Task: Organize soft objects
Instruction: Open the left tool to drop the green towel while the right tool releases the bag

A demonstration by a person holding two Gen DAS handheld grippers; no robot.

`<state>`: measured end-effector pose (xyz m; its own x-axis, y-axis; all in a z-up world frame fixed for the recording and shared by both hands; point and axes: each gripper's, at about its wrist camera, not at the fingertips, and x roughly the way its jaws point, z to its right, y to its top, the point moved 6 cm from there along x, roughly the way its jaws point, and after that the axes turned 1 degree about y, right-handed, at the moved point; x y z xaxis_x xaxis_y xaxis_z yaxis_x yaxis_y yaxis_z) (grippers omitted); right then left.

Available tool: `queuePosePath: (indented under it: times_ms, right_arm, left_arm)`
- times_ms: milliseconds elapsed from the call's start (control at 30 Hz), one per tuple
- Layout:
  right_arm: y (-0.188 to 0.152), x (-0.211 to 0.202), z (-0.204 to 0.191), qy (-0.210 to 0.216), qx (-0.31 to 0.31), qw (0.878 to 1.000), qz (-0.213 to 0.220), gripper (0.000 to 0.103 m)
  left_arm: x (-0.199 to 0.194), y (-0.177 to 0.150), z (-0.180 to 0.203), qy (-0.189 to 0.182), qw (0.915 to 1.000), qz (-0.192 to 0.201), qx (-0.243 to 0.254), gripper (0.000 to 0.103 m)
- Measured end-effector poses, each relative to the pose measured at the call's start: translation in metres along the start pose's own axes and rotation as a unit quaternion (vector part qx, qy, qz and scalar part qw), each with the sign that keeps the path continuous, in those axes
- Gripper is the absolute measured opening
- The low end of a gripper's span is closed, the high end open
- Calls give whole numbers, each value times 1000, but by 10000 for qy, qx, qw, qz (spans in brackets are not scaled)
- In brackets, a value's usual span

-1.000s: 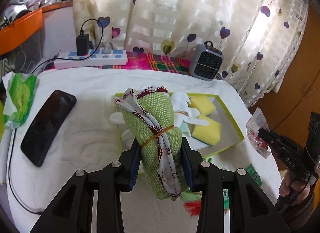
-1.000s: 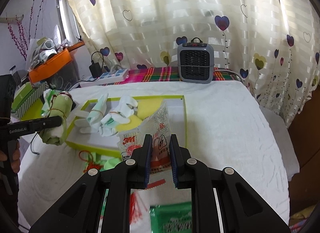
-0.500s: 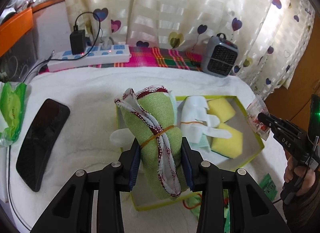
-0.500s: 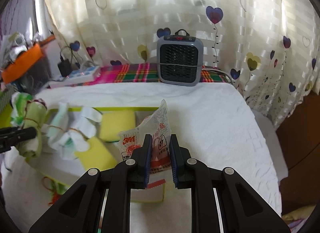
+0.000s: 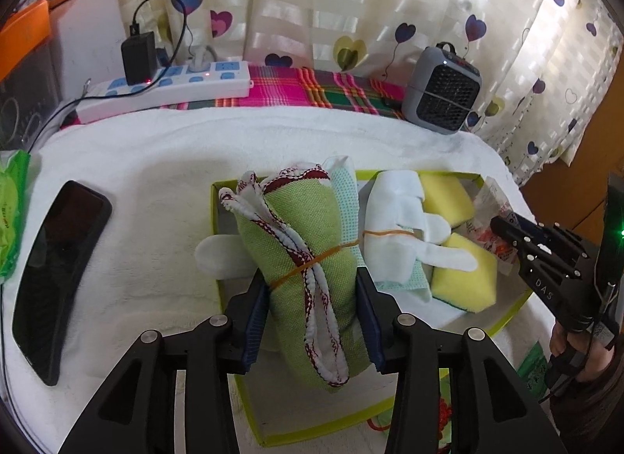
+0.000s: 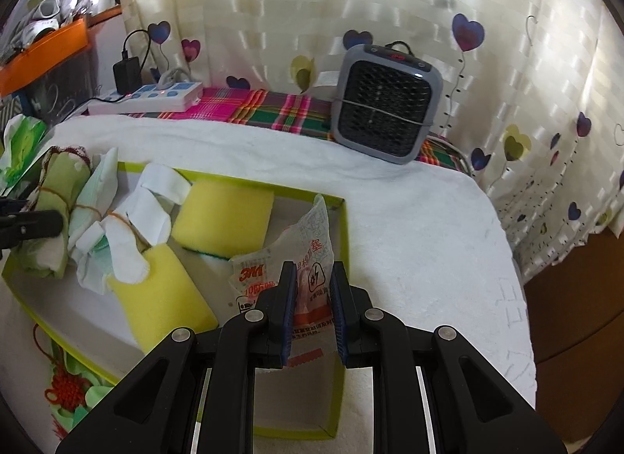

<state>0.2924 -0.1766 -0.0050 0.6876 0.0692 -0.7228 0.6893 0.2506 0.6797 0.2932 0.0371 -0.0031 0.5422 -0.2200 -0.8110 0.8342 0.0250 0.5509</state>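
Observation:
My left gripper (image 5: pixel 312 290) is shut on a rolled green cloth (image 5: pixel 300 255) bound with a rubber band, held over the left part of the lime-rimmed box (image 5: pixel 511 309). It also shows in the right wrist view (image 6: pixel 54 196). My right gripper (image 6: pixel 311 282) is shut on a clear 3M earplug packet (image 6: pixel 308 243), over the box's right side (image 6: pixel 343 243). The box holds two yellow sponges (image 6: pixel 224 216) (image 6: pixel 163 298) and banded white-and-mint cloths (image 6: pixel 117 227). The right gripper also shows in the left wrist view (image 5: pixel 503 226).
A black phone (image 5: pixel 58 270) and a green packet (image 5: pixel 11 220) lie left on the white towel. A power strip (image 5: pixel 163 87) and a small grey heater (image 6: pixel 386 103) stand at the back. A red knot ornament (image 6: pixel 64 391) lies in front of the box.
Both grippers have moved forward over the box with their loads. The green roll is now above the box's left side, the packet above its right side.

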Motion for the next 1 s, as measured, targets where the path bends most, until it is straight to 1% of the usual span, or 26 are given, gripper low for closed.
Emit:
queuePosePath:
  times_ms: [367, 500, 733, 800, 867, 933, 1000]
  right_arm:
    - [0, 7, -3, 142, -30, 9999, -40, 18]
    - [-5, 13, -5, 264, -40, 9995, -177, 21]
    - [-6, 13, -7, 312, -24, 9994, -166, 25]
    - [-6, 11, -8, 307, -33, 9994, -123, 28]
    - [-5, 9, -7, 290, -30, 9996, -54, 45]
    - [-5, 7, -8, 371, 0, 9993, -33, 48]
    - [-5, 5, -10, 314, -31, 9995, 3, 48]
  left_arm:
    - [6, 0, -1, 66, 10000, -26, 25, 47]
    - [5, 1, 0, 143, 9998, -16, 119, 48]
    - [2, 1, 1, 213, 9996, 46, 167, 53]
    - [2, 1, 2, 212, 9996, 59, 173, 54]
    - [1, 1, 1, 205, 9996, 91, 157, 55]
    - [-1, 2, 1, 279, 9994, 129, 146, 57]
    - [-4, 1, 2, 317, 9992, 163, 181, 60]
